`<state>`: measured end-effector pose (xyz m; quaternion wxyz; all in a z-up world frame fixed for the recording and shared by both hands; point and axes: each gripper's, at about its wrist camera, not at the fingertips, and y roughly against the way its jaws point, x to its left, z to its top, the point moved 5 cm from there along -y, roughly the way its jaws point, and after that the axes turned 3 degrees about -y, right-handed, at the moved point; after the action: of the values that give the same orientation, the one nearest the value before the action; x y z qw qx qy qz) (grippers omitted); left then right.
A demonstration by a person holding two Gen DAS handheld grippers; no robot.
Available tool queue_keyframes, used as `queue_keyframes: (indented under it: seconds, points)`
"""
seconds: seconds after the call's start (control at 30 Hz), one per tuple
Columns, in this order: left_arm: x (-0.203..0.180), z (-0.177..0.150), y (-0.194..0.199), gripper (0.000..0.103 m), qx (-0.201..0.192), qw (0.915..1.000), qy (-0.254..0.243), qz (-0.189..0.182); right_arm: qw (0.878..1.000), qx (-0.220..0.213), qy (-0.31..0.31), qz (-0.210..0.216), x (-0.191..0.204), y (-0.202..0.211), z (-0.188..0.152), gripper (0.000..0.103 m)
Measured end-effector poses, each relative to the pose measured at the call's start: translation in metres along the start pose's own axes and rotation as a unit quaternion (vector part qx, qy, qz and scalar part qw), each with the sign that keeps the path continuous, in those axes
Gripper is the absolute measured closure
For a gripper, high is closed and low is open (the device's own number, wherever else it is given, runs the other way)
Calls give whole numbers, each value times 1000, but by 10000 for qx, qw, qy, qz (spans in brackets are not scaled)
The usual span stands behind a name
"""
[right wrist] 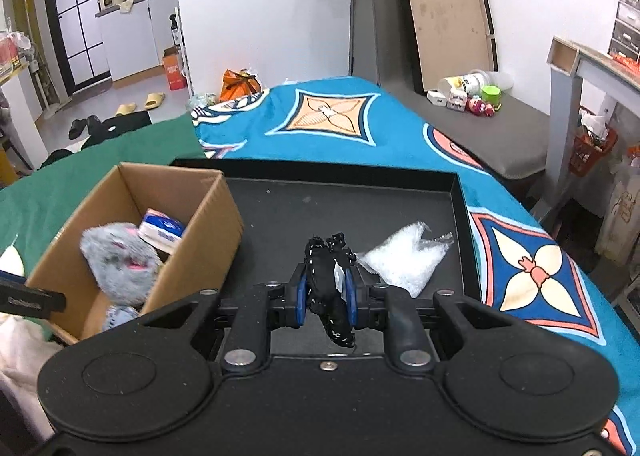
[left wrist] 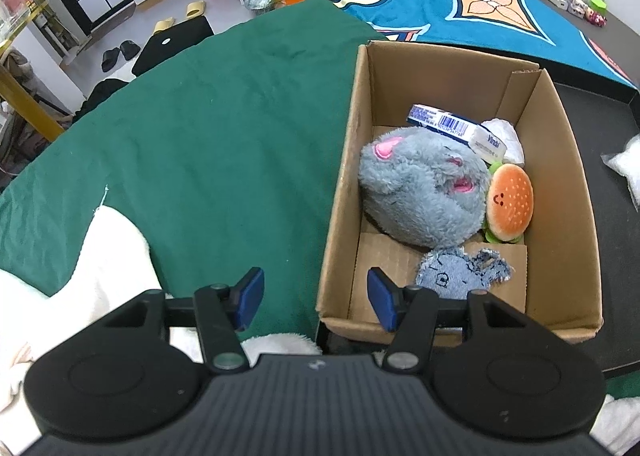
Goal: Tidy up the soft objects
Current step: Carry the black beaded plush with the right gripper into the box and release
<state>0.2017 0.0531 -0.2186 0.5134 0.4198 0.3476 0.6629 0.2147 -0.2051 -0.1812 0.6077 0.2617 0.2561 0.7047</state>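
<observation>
A cardboard box (left wrist: 344, 191) holds a grey plush toy (left wrist: 420, 191), a burger plush (left wrist: 510, 203), a denim fabric toy (left wrist: 460, 272) and a tissue pack (left wrist: 452, 125). My left gripper (left wrist: 316, 298) is open and empty, astride the box's near left corner. In the right wrist view my right gripper (right wrist: 326, 296) is shut on a black fabric item (right wrist: 328, 284) above a black tray (right wrist: 456, 195). A white bubble-wrap bag (right wrist: 404, 260) lies in the tray to the right. The box (right wrist: 200, 240) stands on the tray's left side, with the grey plush toy (right wrist: 120, 260) inside.
A green cloth (left wrist: 200, 135) covers the surface left of the box, a teal patterned blanket (right wrist: 340, 127) lies behind it. White fluffy fabric (left wrist: 116, 256) lies near my left gripper. Small items (right wrist: 472, 95) sit on a grey bench at the back right.
</observation>
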Motion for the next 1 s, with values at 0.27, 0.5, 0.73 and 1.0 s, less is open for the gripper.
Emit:
queue_keyframes:
  seconds: [0.27,0.5,0.73,1.0]
  points:
    - [6,-2,-3,53,-35,9995,115,-280,10000,-68,-6,60,22,14,13,84]
    - [13,-2,-8,73,-36,9979,272,-590,9998,-160,88,94,46,22,25,84]
    - [16,-3,-9,93,-116,9946,367,-968,9995,-200,177,152,69,27,34,84]
    - [20,-2,-9,93,-200,9918,477,-1166,9996,-92,163,229,88,23,36,84]
